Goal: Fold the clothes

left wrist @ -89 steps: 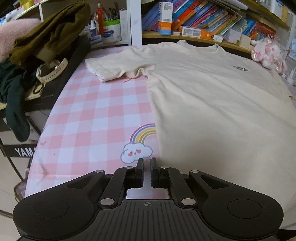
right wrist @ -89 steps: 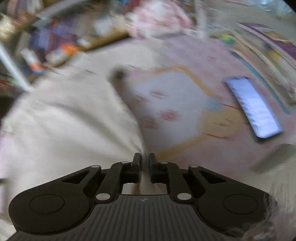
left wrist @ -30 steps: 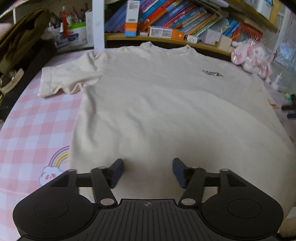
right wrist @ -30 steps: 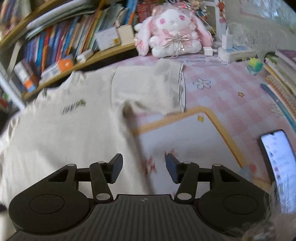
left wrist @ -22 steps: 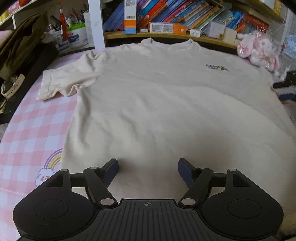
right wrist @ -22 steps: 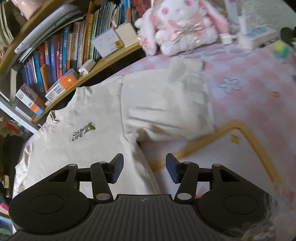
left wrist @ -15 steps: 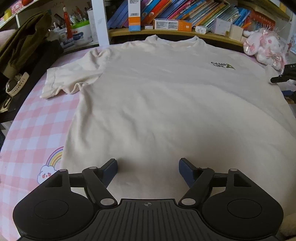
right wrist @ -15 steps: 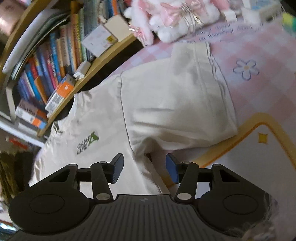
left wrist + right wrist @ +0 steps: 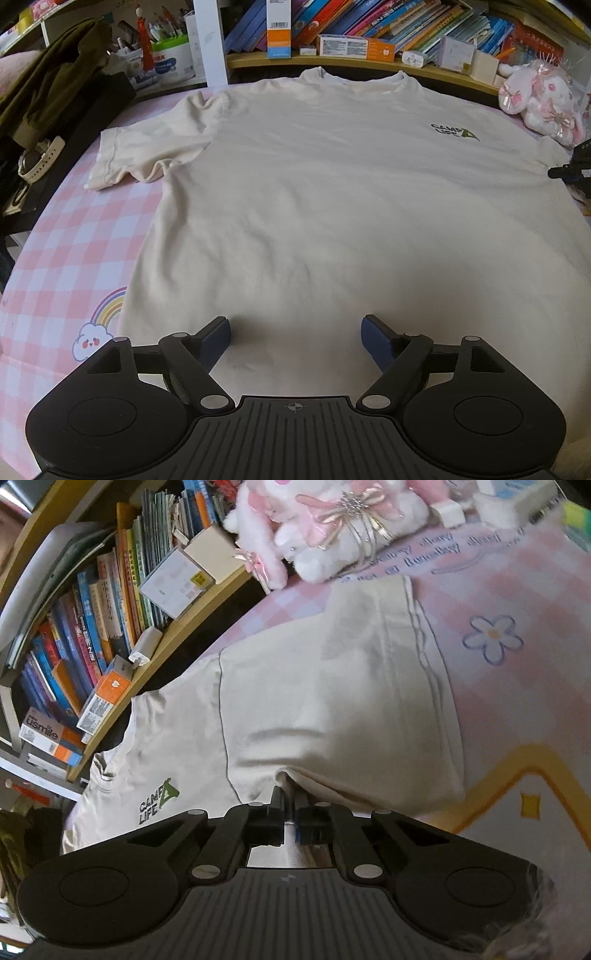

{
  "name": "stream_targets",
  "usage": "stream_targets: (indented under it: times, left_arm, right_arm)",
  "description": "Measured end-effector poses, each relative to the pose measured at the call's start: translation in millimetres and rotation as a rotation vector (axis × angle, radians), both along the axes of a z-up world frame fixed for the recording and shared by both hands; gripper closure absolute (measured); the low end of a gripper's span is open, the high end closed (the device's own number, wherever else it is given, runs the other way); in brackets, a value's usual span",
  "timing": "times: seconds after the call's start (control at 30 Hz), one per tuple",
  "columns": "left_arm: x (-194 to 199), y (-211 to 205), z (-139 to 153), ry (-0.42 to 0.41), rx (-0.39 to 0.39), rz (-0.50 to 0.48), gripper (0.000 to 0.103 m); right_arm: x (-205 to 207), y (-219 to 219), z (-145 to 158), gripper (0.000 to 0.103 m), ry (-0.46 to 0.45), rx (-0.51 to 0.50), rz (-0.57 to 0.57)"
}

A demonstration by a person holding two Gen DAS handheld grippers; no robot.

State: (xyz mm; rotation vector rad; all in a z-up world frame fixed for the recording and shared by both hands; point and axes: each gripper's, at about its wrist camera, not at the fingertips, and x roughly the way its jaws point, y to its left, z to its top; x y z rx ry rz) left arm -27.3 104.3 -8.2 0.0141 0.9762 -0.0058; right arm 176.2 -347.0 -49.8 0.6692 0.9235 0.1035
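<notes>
1. The T-shirt (image 9: pixel 332 206) is cream-coloured and short-sleeved. It lies spread front-up on a pink-and-white checked tablecloth (image 9: pixel 74 251), with its round neckline toward the bookshelf (image 9: pixel 351 62) at the far edge.
2. At the left of the left wrist view, the shirt's left-hand sleeve (image 9: pixel 136 158) is rumpled, its hem partly curled and bunched near the armpit.
3. The body of the shirt is mostly flat, with soft, shallow creases across the middle.
4. A small dark-and-green chest logo (image 9: pixel 454 132) reading "CAMP LIFE" sits on the right side of the chest as seen from there.
5. The left gripper (image 9: pixel 295 338) hovers over the lower part of the shirt. Its jaws stand wide and are opening further, with only flat cloth below them and nothing pinched.
6. A rainbow-and-cloud print (image 9: pixel 99 325) shows on the tablecloth just left of the shirt's bottom edge.
7. In the right wrist view, the other sleeve (image 9: pixel 351 686) lies smooth, its stitched hem running beside a blue flower print (image 9: pixel 493 638).
8. The right gripper (image 9: pixel 290 805) is clamped tight on a small raised fold of the shirt at the underarm, where sleeve meets body.
9. A pink plush rabbit (image 9: pixel 325 528) sits beyond that sleeve, near the shelf.
</notes>
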Motion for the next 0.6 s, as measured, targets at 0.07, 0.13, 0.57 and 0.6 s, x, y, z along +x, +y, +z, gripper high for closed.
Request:
stream_targets:
  times: [0.07, 0.13, 0.57, 0.6]
  left_arm:
    - [-0.2, -1.0, 0.0, -0.001, 0.0, 0.001, 0.022]
    - [-0.4, -1.9, -0.1, -0.002, 0.001, 0.002, 0.022]
    - [-1.4, -2.3, -1.0, -0.009, 0.002, 0.003, 0.021]
    - [-1.5, -2.5, -1.0, -0.008, 0.002, 0.004, 0.021]
  right_arm:
    - [3.3, 0.9, 0.5, 0.099, -0.006, -0.014, 0.007]
    - [5.1, 2.0, 0.9, 0.099, -0.015, -0.029, 0.013]
    - [-5.2, 0.9, 4.7, 0.093, -0.034, -0.044, 0.053]
    - [-7.6, 0.3, 5.3, 0.09, -0.038, -0.043, 0.057]
